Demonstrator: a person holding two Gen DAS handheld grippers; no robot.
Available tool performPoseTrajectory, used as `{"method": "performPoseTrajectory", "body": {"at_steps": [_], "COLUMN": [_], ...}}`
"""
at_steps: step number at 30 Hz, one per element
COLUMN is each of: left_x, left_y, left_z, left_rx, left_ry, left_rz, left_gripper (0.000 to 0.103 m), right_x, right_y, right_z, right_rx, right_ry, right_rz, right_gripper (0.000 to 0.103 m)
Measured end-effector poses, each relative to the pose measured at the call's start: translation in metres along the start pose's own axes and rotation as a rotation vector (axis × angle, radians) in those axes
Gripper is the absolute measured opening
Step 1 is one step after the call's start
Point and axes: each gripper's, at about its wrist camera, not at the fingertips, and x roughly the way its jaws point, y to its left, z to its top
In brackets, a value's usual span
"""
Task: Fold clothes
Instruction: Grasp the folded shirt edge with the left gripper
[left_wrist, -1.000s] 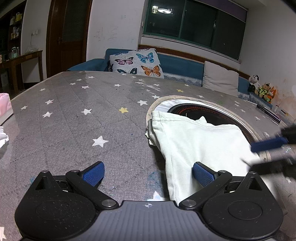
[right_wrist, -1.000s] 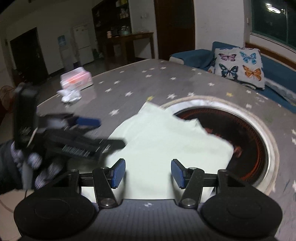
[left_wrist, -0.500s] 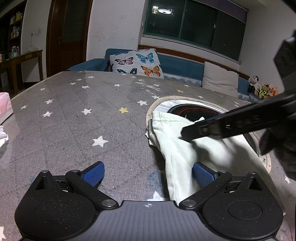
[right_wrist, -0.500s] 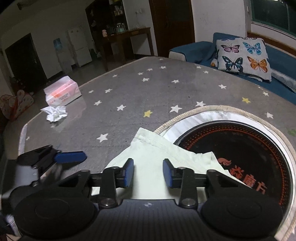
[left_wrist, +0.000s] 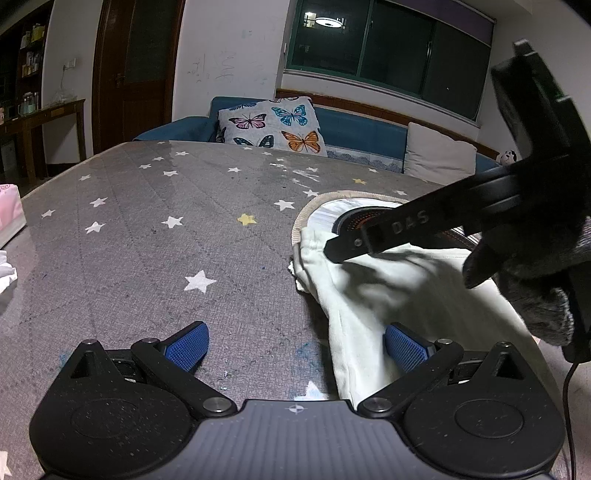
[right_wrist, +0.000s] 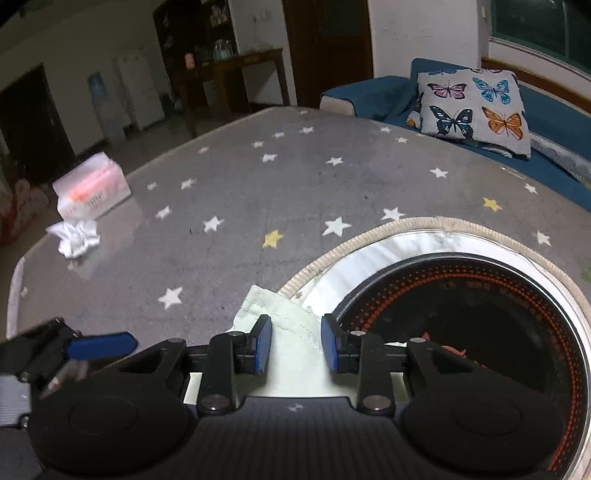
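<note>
While the left tongs (left_wrist: 295, 343) gape wide at the pale garment's (left_wrist: 388, 295) near edge on the counter (left_wrist: 147, 240), keep them low. Right tongs (right_wrist: 295, 343) straddle its far corner, unclosed; pinch the seam squarely.

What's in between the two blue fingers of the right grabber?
In the right wrist view, a corner of the pale green garment lies between the right gripper's open fingers, with its stitched hem showing.
</note>
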Motion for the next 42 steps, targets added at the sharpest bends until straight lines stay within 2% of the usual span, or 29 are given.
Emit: {"method": "performPoseTrajectory", "body": {"at_steps": [5, 11, 16, 27, 32, 36, 38, 42], "left_x": [0.000, 0.000, 0.000, 0.002, -0.007, -0.015, -0.017, -0.017], "left_y": [0.000, 0.000, -0.001, 0.000, 0.007, 0.004, 0.002, 0.000], "left_z": [0.000, 0.000, 0.000, 0.002, 0.010, 0.011, 0.010, 0.005], "left_rx": [0.000, 0.001, 0.003, 0.010, -0.073, -0.100, -0.112, -0.142], "left_ry": [0.000, 0.001, 0.002, 0.006, 0.016, 0.023, 0.037, 0.072], "left_rz": [0.000, 0.001, 0.003, -0.002, -0.045, -0.084, -0.103, -0.132], "left_gripper": [0.103, 0.103, 0.103, 0.103, 0.103, 0.102, 0.098, 0.083], "right_x": [-0.008, -0.043, -0.071, -0.092, -0.113, -0.118, -0.112, -0.112], "right_y": [0.000, -0.003, -0.001, 0.031, 0.038, 0.046, 0.053, 0.056], "right_z": [0.004, -0.008, -0.035, -0.096, -0.107, -0.113, -0.118, -0.129], "right_rx": [0.000, -0.060, -0.109, -0.148, -0.158, -0.143, -0.155, -0.171], "right_ry": [-0.008, -0.008, 0.013, 0.001, -0.052, -0.077, -0.055, -0.032], "right_rz": [-0.006, -0.016, -0.036, -0.008, -0.021, 0.025, 0.038, 0.031], "right_gripper": [0.030, 0.032, 0.037, 0.037, 0.037, 0.037, 0.037, 0.037]}}
